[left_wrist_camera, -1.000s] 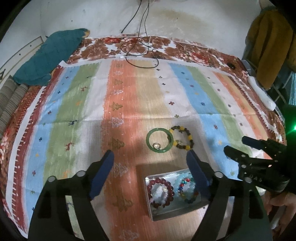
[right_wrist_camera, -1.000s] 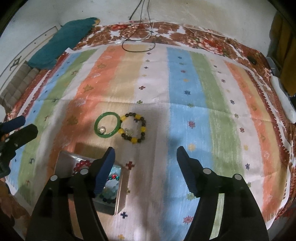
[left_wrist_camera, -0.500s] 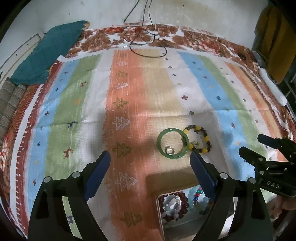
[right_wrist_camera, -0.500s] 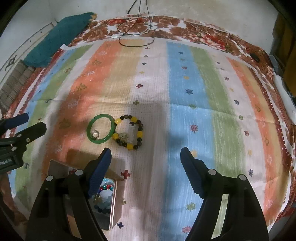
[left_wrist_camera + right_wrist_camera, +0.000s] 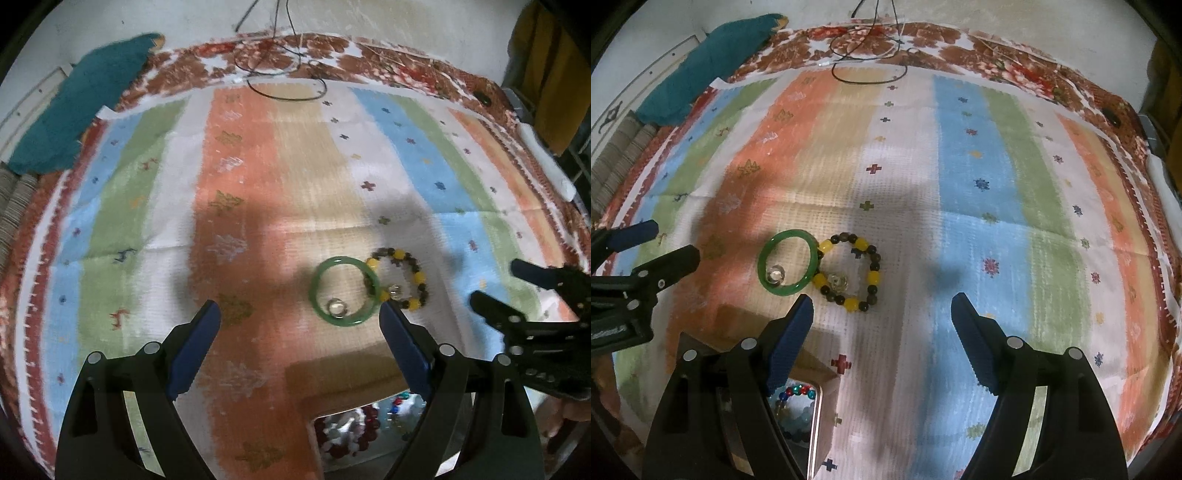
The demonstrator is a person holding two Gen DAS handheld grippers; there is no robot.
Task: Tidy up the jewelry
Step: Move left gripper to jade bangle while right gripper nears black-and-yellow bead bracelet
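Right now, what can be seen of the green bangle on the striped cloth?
The green bangle is a smooth, glossy, closed ring, jade-like in look. It lies flat on the striped cloth, across the orange and beige stripes. A small clear ring lies inside its hoop by the near rim. Its right edge meets the beaded bracelet of dark and yellow beads, seemingly overlapping it slightly. No gripper touches it; the metal tin sits nearer the camera.

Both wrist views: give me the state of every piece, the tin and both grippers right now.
Green bangle: flat on the cloth, touching the beaded bracelet.
Small ring: lying inside the bangle.
Beaded bracelet: flat on the cloth, a clear charm inside its loop.
Tin: open, bead bracelets inside.
Left gripper: open, empty.
Right gripper: open, empty.
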